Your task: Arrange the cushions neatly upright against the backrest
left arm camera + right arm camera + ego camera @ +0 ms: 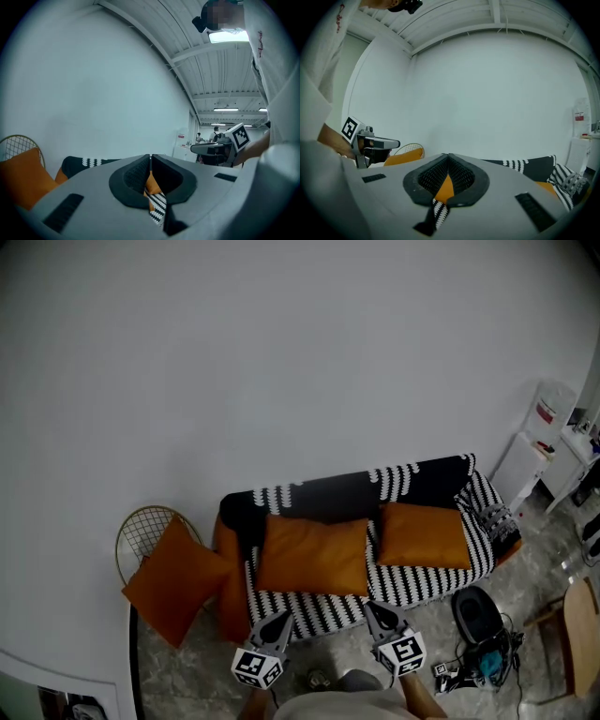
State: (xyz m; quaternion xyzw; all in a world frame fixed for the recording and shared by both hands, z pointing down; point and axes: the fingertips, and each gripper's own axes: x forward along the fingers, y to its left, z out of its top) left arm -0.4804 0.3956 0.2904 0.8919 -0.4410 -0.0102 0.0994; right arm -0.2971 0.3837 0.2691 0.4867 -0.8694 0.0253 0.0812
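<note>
White wall [281, 362] behind a striped sofa [412, 582]. Two orange cushions [314, 554] lean on its backrest; a third cushion [176, 579] sits by a wire chair [141, 526]. Left gripper [281, 616] and right gripper [369, 607], pressed together and empty, hang before the sofa.

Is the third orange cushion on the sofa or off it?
Off it: the cushion rests against the wire chair, left of the sofa.

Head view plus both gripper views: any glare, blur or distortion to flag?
Head view: dim, flat light, dark fisheye corners, sofa sharp. Left gripper view: ceiling light blown out, circular vignette, near gripper body soft. Right gripper view: even light, no glare, ceiling beam bowed by the wide lens.
</note>
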